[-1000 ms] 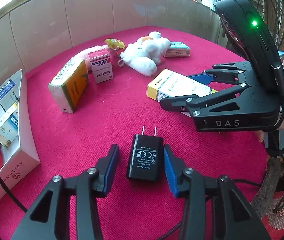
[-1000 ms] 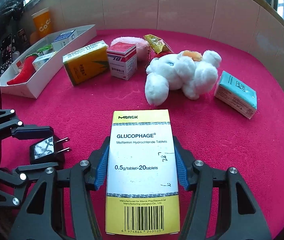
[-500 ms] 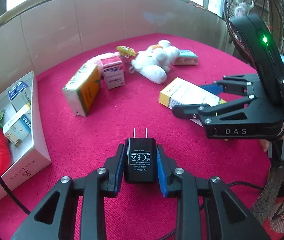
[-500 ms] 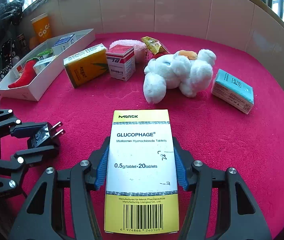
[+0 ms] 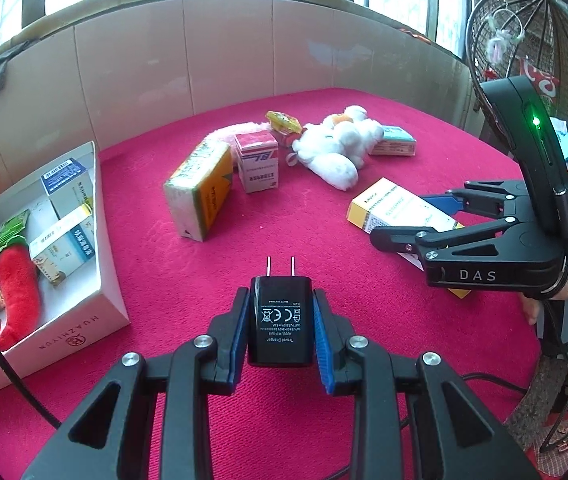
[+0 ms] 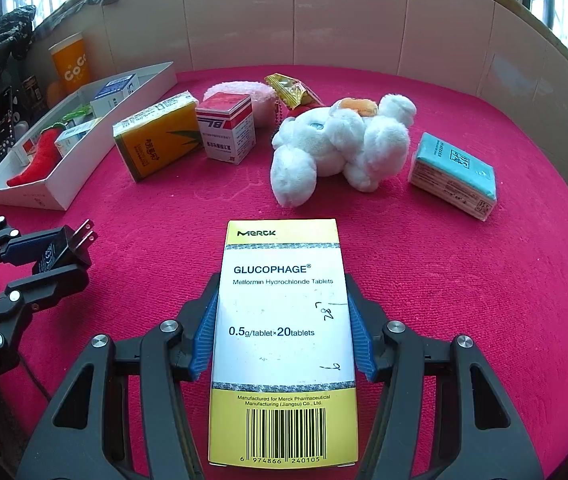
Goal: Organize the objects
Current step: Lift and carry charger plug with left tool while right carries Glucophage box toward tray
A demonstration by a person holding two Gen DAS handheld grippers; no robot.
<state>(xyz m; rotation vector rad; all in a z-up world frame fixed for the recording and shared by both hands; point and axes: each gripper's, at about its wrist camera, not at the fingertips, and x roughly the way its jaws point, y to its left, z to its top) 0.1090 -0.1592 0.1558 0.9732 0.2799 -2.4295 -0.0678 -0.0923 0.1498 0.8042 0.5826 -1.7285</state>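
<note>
My left gripper [image 5: 280, 332] is shut on a black travel charger [image 5: 280, 320], prongs pointing away, held above the red cloth; it also shows in the right wrist view [image 6: 58, 250] at the left. My right gripper [image 6: 282, 328] is shut on a yellow and white Glucophage box [image 6: 284, 332], seen from the left wrist view [image 5: 395, 206] at the right. A white open tray [image 5: 84, 320] stands at the left, holding a red plush chilli [image 5: 16, 280] and several small boxes.
On the red cloth lie an orange box [image 6: 156, 140], a red and white box [image 6: 226, 128], a pink plush [image 6: 244, 92], a snack packet [image 6: 289, 88], a white plush toy [image 6: 339, 144] and a teal pack [image 6: 453, 174]. A fan [image 5: 531, 60] stands at the right.
My left gripper closed on the charger and lifted it off the cloth. The right gripper kept its hold on the Glucophage box and rose slightly.
</note>
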